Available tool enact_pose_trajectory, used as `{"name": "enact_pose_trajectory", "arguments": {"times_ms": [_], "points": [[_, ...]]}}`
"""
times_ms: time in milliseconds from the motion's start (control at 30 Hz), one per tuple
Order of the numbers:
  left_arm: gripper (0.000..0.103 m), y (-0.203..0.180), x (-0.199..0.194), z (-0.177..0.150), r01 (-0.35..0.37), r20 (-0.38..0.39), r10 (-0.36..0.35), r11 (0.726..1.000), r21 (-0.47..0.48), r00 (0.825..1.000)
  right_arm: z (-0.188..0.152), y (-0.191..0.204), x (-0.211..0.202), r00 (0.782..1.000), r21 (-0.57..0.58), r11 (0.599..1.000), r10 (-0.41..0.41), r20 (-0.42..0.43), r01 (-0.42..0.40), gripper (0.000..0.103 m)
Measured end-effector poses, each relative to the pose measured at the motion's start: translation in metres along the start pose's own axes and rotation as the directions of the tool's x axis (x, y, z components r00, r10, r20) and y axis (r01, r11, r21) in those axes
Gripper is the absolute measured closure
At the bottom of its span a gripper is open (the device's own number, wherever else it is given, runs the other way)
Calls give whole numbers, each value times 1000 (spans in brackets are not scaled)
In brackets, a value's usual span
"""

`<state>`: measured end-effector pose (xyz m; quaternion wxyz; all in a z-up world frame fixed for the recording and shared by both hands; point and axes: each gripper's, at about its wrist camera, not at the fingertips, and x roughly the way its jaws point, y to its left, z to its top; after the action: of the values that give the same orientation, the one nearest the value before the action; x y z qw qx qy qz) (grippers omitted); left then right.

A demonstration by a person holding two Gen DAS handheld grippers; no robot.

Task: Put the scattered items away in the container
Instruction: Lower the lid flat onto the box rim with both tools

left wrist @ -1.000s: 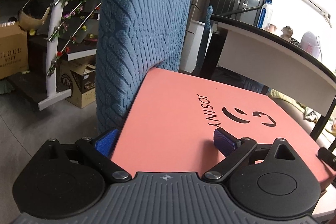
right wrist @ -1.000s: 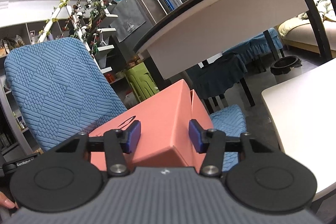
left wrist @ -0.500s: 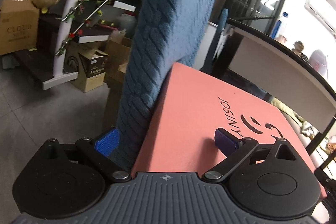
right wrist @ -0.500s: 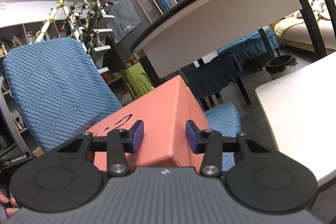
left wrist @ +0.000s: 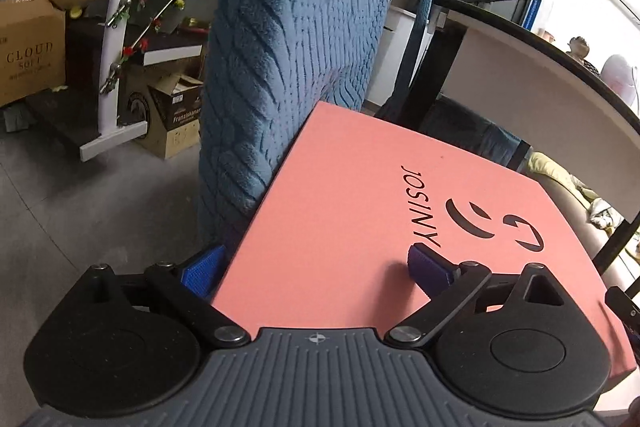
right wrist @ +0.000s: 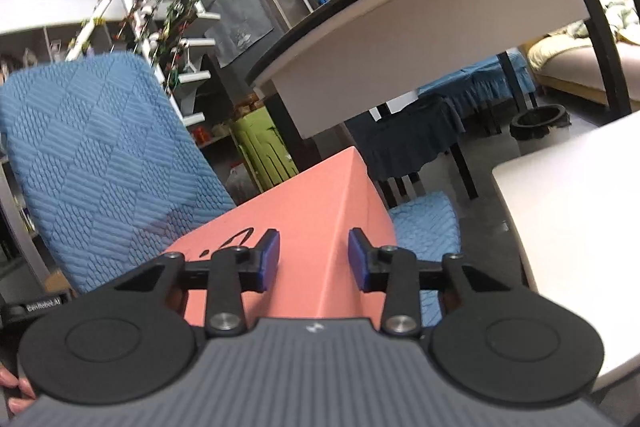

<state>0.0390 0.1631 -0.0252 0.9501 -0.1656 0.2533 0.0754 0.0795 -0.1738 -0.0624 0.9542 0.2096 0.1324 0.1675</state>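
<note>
A salmon-pink box [left wrist: 360,207] printed JOSINY sits against a blue chair back [left wrist: 288,27]. My left gripper [left wrist: 316,267] straddles the box's left edge with its jaws wide: one pad lies on the lid and the other is down beside the box's side. In the right wrist view, the same pink box [right wrist: 304,219] shows a corner ridge running between the fingers of my right gripper [right wrist: 312,259]. There, one pad presses the top face and the other the side face. The box's underside is hidden.
The blue chair seat [right wrist: 428,223] shows right of the box. A white tabletop [right wrist: 572,227] lies close on the right, and a dark-edged table [right wrist: 420,39] stands behind. Cardboard boxes [left wrist: 176,115] stand on the floor by the stair rail. A person's hand [right wrist: 16,391] holds the gripper.
The box stays fixed between both grippers while the chair back and room shift behind it. The right gripper's fingers have drawn slightly closer together on the box corner.
</note>
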Motion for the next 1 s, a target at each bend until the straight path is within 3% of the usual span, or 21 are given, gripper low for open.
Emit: {"name": "enact_pose_trajectory", "arguments": {"times_ms": [367,767,1000], "points": [[5,-23,-26,-7,-63,83,54,992,109,995,4,5,-8,1000,-83,997,-6,-25,4,70],[0,-60,-82,-31,-19,245,-37,975,221,969,17,19,-86,998,-212,977,9,60,4,69],[0,-73,-104,-45,33,237,-86,975,218,968,17,23,-123,996,-234,972,7,85,13,67]]}}
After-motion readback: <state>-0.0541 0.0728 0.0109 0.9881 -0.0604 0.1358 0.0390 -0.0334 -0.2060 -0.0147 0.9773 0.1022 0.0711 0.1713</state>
